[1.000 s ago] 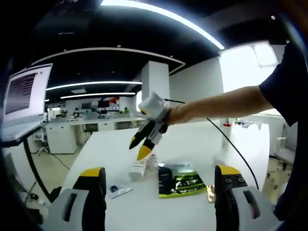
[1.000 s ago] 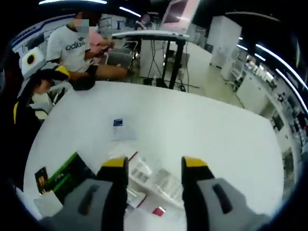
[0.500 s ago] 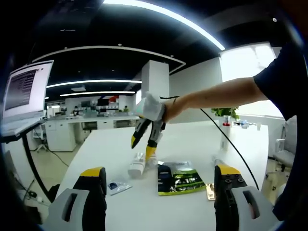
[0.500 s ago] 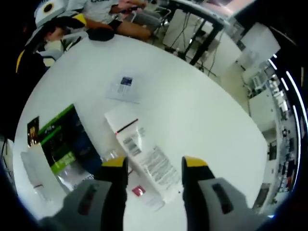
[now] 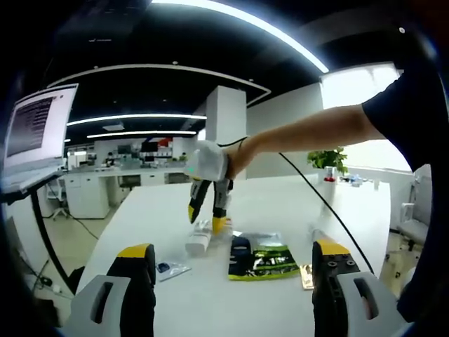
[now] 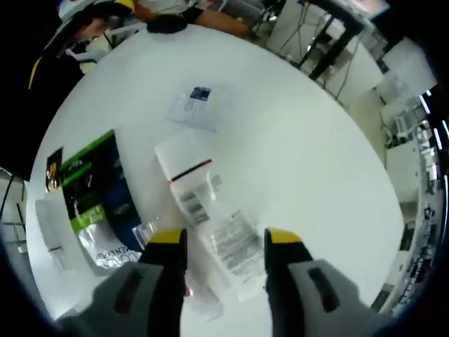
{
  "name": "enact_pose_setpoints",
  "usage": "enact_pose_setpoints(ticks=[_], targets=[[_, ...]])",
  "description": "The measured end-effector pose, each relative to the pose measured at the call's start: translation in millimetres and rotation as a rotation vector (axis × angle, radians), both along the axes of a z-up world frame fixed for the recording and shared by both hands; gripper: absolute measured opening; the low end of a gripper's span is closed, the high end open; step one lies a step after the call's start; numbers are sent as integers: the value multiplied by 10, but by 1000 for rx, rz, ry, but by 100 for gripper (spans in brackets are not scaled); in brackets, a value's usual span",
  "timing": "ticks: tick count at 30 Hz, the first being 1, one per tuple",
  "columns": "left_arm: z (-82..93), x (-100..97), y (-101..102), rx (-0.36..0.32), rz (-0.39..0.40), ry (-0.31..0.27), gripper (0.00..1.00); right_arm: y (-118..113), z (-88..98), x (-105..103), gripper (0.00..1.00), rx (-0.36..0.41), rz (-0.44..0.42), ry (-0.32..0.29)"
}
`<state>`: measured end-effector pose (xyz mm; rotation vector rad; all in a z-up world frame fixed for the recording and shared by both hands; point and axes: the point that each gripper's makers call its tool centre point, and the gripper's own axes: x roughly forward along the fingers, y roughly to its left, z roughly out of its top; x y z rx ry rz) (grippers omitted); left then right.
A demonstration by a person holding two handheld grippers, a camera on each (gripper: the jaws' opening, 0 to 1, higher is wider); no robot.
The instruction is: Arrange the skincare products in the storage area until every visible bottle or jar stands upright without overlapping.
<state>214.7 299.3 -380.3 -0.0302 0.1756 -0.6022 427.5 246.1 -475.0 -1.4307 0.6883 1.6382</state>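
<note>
Our right gripper (image 6: 219, 242) has been dropping closer; its spread jaws are straddling a white tube (image 6: 203, 210) lying flat on the white table (image 6: 295, 140), beside a green sachet (image 6: 95, 196). Our left gripper (image 5: 228, 256) is hovering unclenched, empty.

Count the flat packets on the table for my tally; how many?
3: green pouch left, small sachet up top, dark sachet at the far left; others may be hidden.

White tube (image 6: 207, 210) flat on white table (image 6: 309, 161), black print, red stripe near cap.
</note>
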Motion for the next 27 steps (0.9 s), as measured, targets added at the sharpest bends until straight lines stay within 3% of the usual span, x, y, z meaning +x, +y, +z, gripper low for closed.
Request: enact_pose_setpoints(ticks=[13, 20, 27], targets=[[-50, -19, 5, -2, -3, 14, 93, -32, -103, -62, 40, -137, 117, 47], [-67, -18, 22, -2, -1, 21, 93, -51, -54, -74, 30, -97, 169, 53], [-61, -27, -9, -2, -7, 23, 92, -78, -12, -78, 23, -26, 146, -3]])
